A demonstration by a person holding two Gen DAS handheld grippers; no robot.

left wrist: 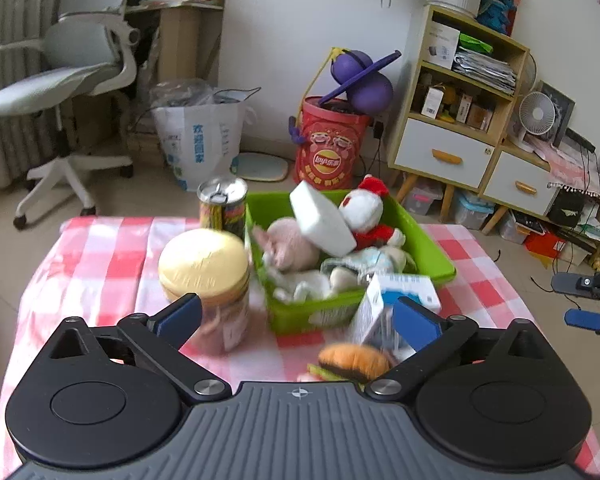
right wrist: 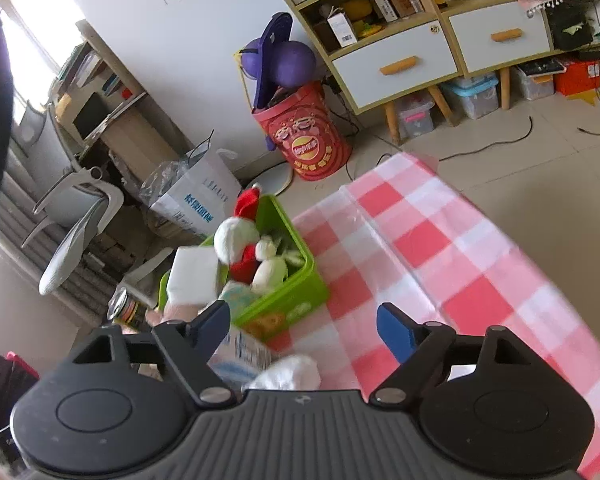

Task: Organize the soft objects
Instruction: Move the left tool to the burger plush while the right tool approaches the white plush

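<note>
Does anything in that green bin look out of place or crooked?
Yes. A white foam block sits tilted on top of the plush toys in the green bin, leaning on the red-hatted white plush. It looks perched, not settled.

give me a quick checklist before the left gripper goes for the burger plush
1. Left gripper open, holding nothing: ok.
2. Burger plush on the cloth, outside the green bin: ok.
3. Blue-white box crowds the plush beside the right-hand finger: not ok.
4. Room left in the bin, piled with plush toys and a white sponge: cannot tell.
5. Right gripper open, off to the side: ok.
</note>
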